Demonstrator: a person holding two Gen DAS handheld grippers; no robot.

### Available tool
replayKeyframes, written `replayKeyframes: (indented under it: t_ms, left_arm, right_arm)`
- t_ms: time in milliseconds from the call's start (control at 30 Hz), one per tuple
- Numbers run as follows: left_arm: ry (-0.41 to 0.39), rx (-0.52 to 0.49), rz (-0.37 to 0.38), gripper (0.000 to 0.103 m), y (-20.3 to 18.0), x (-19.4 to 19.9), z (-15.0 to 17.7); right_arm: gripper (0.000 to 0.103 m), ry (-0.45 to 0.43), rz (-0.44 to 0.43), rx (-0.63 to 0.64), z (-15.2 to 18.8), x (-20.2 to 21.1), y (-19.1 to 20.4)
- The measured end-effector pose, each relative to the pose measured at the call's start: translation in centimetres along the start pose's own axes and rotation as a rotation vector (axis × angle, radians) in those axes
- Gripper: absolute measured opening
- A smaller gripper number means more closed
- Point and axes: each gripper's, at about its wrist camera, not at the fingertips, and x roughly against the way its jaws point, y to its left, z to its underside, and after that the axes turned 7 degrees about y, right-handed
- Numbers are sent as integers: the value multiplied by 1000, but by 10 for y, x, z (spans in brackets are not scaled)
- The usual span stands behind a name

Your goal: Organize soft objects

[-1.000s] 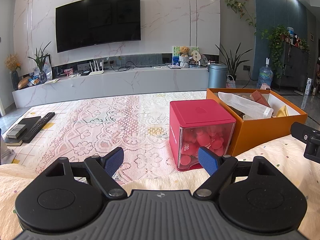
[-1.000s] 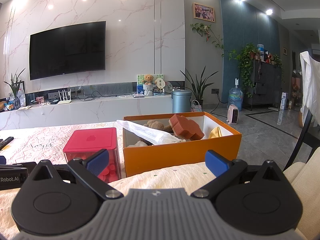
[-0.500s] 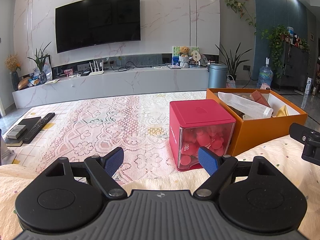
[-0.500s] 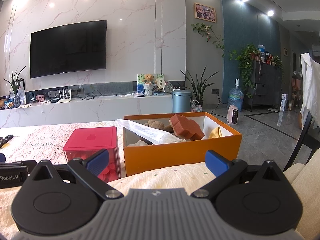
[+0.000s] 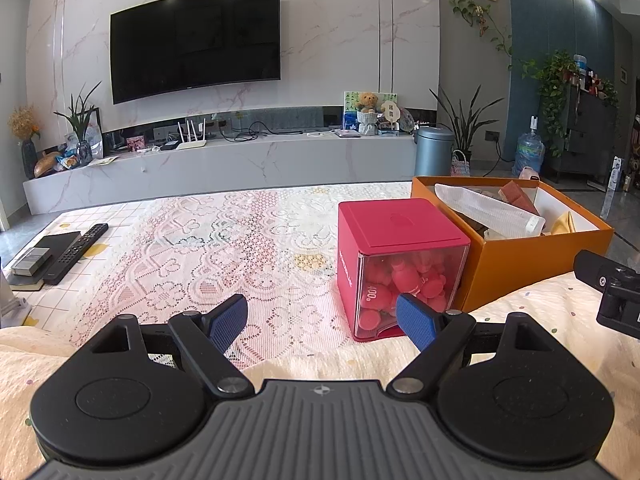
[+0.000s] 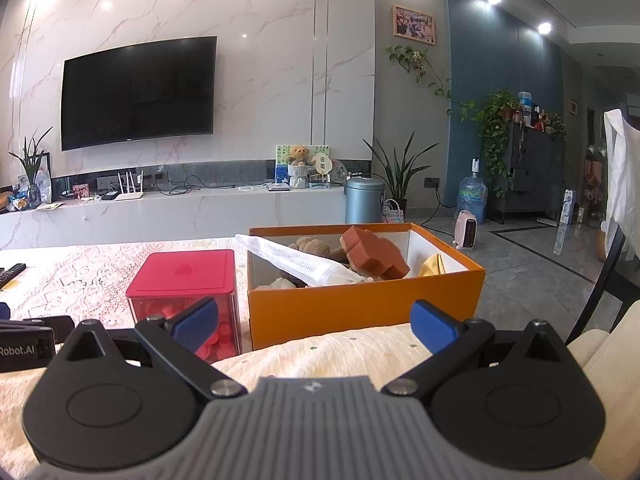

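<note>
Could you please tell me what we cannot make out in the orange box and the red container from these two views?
- Orange box floor: hidden in both views by its near wall and the white bag lying across it.
- Brown plush: right view, mostly covered by the sponge; shape unclear.
- Red container contents: left view, pink pieces blurred behind clear plastic, partly blocked by a jaw pad; printing too small.

Both wrist cameras look low across the bench toward the television wall; each frames the red box and orange box close ahead.
</note>
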Motion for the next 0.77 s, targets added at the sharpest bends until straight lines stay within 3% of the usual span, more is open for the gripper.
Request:
replayKeyframes:
  t_ms: [767]
  left_arm:
    - [-4, 9, 0, 98, -1, 2, -1]
  right_arm:
    - [100, 6, 2, 14, -2, -2, 1]
